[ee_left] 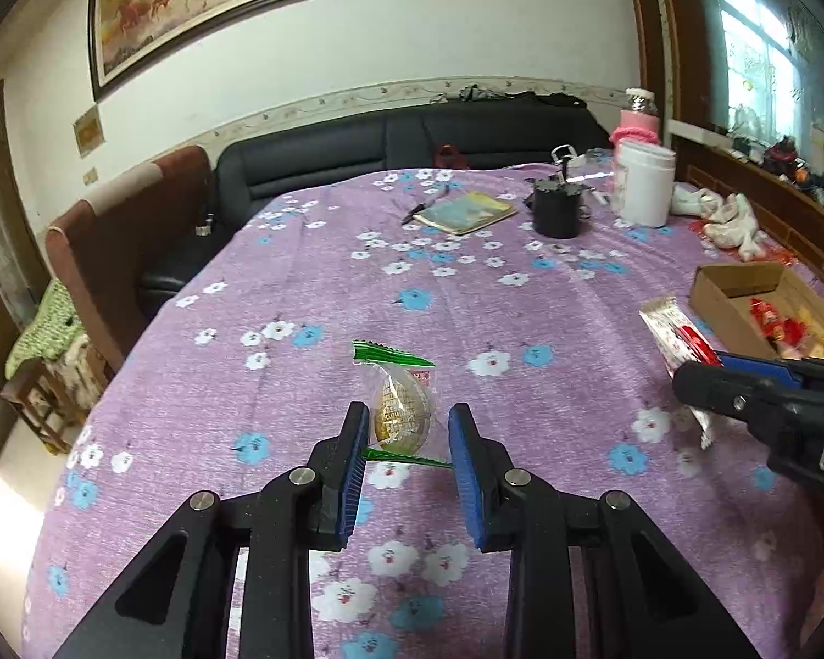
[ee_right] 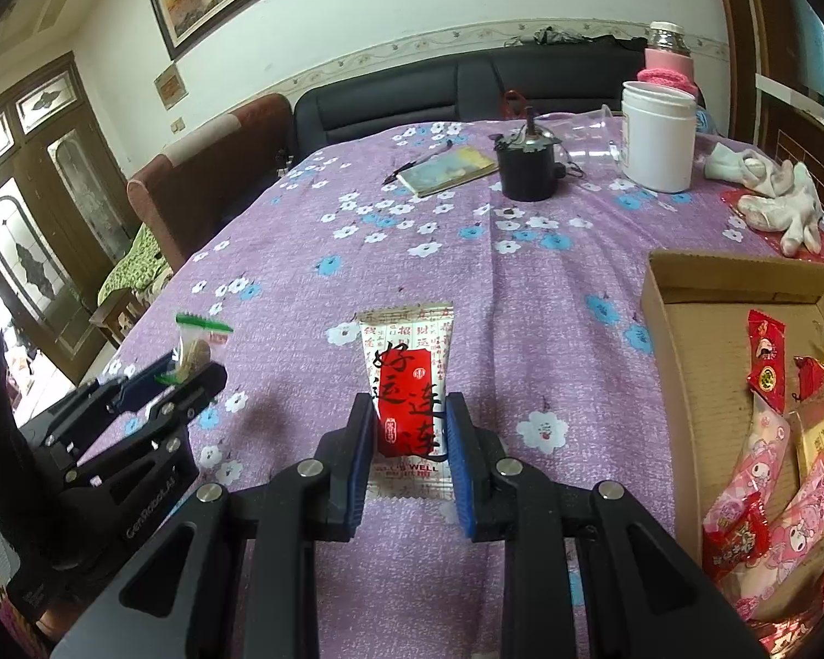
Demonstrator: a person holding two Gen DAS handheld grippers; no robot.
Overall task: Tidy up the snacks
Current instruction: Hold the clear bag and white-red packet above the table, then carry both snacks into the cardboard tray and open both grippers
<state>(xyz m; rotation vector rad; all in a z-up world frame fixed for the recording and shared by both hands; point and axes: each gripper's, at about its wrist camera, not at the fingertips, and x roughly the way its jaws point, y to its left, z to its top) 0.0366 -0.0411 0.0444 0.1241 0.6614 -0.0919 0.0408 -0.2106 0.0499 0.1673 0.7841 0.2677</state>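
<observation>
Two hand-held grippers hung side by side above a table draped in a purple flowered cloth (ee_left: 313,285), both angled down toward it, each with a snack clamped in its blue-padded jaws.

The left gripper (ee_left: 409,428) had its fingers drawn in narrow around a clear-wrapped round cake (ee_left: 402,412) with green serrated ends; the pads (ee_left: 357,439) pressed the wrapper on either side, and the packet was raised off the cloth, as the right wrist view showed. The right gripper (ee_right: 409,417) was closed just as narrowly on a white-and-red sachet (ee_right: 409,379) printed with black brush characters, which stood upright between its fingers with its lower edge hanging behind the pads.

Just to the right of the right gripper sat an open, shallow cardboard box (ee_right: 686,329). Inside lay a jumble of wrapped sweets: red packets (ee_right: 766,357) toward the far end, pink cartoon-printed packets (ee_right: 763,450) nearer the camera, and a yellowish packet (ee_right: 821,434) against the right wall.

At the far end of the table stood a white plastic jar (ee_right: 658,137), lid off, and a black round pot (ee_right: 524,167) with metal parts sticking out of its top. A pink-sleeved bottle (ee_right: 667,60) stood behind the jar. A thin booklet (ee_right: 447,167) with a pen beside it lay flat nearby, and white gloves (ee_right: 780,203) were heaped near the table's right edge.
</observation>
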